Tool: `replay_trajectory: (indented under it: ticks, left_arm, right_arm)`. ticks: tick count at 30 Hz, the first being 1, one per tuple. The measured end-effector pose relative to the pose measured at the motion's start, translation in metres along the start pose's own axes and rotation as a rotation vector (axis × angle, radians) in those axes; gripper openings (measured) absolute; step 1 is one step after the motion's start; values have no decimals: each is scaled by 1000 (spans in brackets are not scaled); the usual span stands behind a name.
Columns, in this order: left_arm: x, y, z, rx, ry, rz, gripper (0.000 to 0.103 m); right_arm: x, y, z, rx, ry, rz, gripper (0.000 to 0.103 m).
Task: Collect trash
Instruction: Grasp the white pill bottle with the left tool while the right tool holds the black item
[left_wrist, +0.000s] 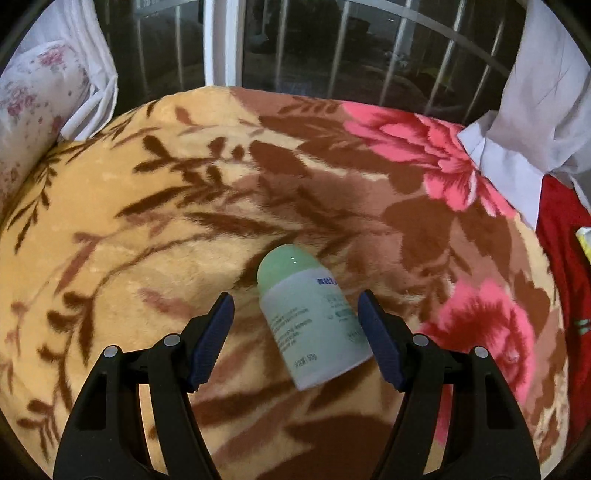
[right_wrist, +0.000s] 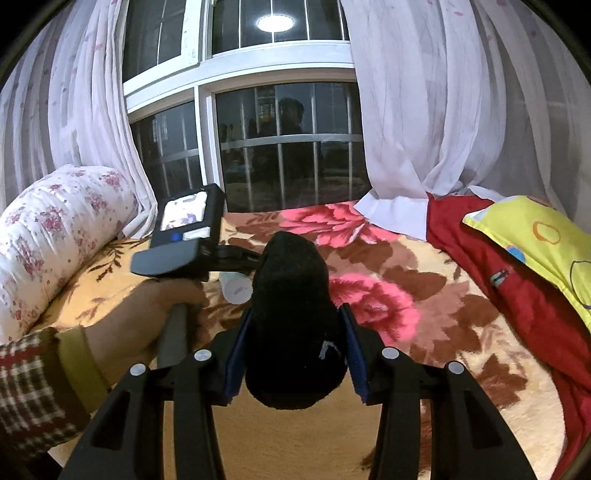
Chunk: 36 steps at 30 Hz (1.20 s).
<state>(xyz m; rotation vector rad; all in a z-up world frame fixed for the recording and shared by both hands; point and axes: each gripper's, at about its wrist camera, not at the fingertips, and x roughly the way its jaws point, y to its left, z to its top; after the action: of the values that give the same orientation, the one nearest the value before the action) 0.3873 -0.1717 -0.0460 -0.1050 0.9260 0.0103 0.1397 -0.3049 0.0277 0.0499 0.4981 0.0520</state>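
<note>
A tan blanket (left_wrist: 155, 229) patterned with brown leaf sprays and pink peonies is spreading beneath my black left gripper (left_wrist: 295, 334), whose pads (left_wrist: 212, 341) are showing dark blue. Between them is lying a frosted white bottle (left_wrist: 317, 332) wearing a pale green cap and blue-and-green print. My right gripper (right_wrist: 295, 350), also black with blue pads, is framing a black sock (right_wrist: 291, 317). A white pillow (right_wrist: 55, 236) is showing pink florals; a red cloth (right_wrist: 517, 295) is lying under yellow fabric (right_wrist: 535, 240) with coloured circles.
</note>
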Motion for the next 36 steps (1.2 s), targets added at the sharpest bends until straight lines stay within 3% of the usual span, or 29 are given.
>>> replay_trajectory:
  ticks: [1, 8, 14, 17, 18, 19, 23, 28, 29, 31, 36]
  left_arm:
    - [0, -1, -1, 17, -4, -12, 51]
    - [-24, 5, -22, 109, -43, -59, 49]
    - [-79, 37, -56, 197, -110, -99, 45]
    - [-114, 63, -77, 224, -116, -113, 36]
    - [-122, 70, -83, 231, -118, -115, 11]
    - [-132, 77, -89, 238, -120, -118, 5]
    - [-164, 102, -113, 225, -133, -108, 5]
    - [-170, 123, -122, 201, -90, -125, 6]
    - [-167, 127, -123, 202, -73, -143, 10]
    - [-161, 130, -124, 207, -43, -152, 33]
    - [-136, 114, -136, 252, 10, -146, 52]
  right_arm:
    - [0, 0, 0, 0, -1, 0, 46]
    - [-6, 5, 0, -3, -13, 18, 46]
    - [-11, 16, -1, -29, -13, 36, 46]
    - [-15, 27, -1, -46, -15, 57, 46]
    - [-17, 32, -1, -53, -18, 62, 46]
    - [-22, 40, -2, -64, -22, 71, 46]
    - [-28, 62, -14, -62, 3, 119, 46]
    - [-28, 79, -28, -53, 49, 130, 46]
    - [-30, 80, -28, -54, 50, 129, 46]
    - [-33, 81, -26, -53, 45, 126, 46]
    - [-38, 78, -22, -61, 27, 107, 46]
